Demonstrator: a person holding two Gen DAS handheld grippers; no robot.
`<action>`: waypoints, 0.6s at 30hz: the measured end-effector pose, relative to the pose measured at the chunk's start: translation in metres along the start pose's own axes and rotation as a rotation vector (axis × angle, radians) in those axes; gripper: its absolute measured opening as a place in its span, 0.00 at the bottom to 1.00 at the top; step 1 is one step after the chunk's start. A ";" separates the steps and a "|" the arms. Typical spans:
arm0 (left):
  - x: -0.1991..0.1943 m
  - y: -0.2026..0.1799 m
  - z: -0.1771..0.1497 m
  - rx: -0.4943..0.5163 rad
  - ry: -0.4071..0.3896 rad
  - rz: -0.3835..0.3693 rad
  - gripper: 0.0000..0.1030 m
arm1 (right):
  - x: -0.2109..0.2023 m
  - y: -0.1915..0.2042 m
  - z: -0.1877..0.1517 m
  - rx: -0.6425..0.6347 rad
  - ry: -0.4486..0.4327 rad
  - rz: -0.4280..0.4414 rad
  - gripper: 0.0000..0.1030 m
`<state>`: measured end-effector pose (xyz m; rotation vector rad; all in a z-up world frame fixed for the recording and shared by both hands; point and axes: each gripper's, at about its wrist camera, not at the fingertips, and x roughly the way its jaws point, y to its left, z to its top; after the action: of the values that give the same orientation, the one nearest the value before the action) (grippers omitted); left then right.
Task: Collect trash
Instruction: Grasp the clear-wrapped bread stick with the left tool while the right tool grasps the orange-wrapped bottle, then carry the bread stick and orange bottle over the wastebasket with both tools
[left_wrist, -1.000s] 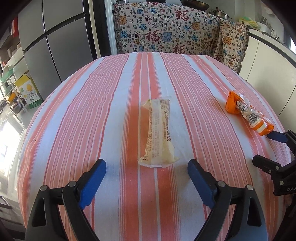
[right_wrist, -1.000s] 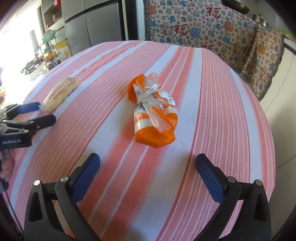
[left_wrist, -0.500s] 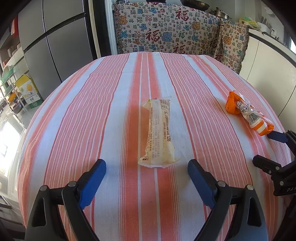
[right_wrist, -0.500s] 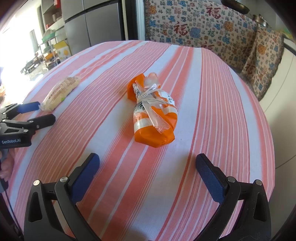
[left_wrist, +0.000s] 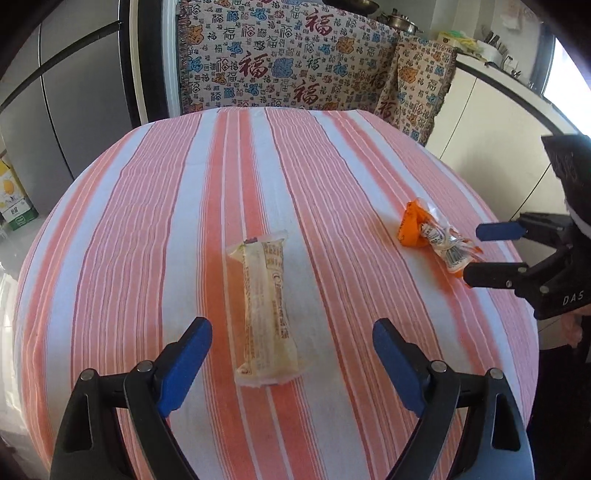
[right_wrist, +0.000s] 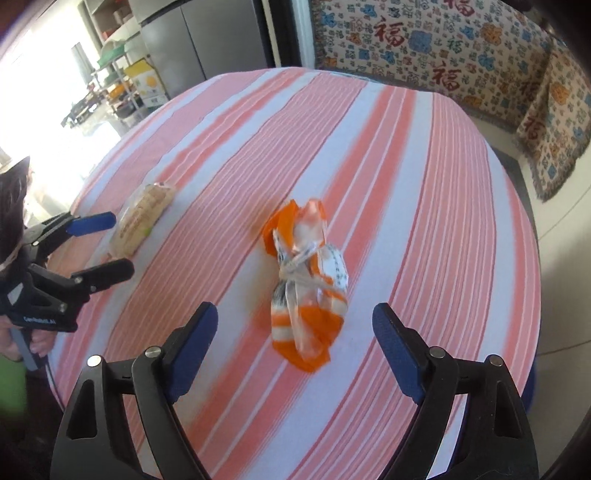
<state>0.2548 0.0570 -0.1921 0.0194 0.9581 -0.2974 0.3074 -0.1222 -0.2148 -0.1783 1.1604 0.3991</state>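
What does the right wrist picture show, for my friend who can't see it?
An orange and clear wrapper lies on a striped tablecloth, right in front of the open right claw. At the left edge the open left claw points at a tan wrapper.

On the striped tablecloth (left_wrist: 155, 229), the long beige wrapper (left_wrist: 266, 310) lies ahead between my left jaws; the crumpled orange-and-clear wrapper (right_wrist: 306, 280) lies ahead between my right jaws.

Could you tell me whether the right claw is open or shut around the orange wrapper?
Open. The right claw has its fingers spread wide on either side of the orange wrapper, which lies untouched on the tablecloth.
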 end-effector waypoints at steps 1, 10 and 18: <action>0.003 0.001 0.003 0.006 0.005 0.009 0.79 | 0.003 0.000 0.005 0.001 0.002 -0.002 0.83; 0.011 0.003 0.014 -0.004 0.023 0.019 0.17 | 0.009 -0.003 0.001 0.010 0.036 0.010 0.43; -0.023 -0.053 0.020 0.032 -0.059 -0.095 0.17 | -0.057 -0.047 -0.036 0.110 -0.087 0.007 0.43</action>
<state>0.2453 0.0087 -0.1559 -0.0056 0.8967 -0.3984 0.2760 -0.1893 -0.1795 -0.0602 1.0948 0.3446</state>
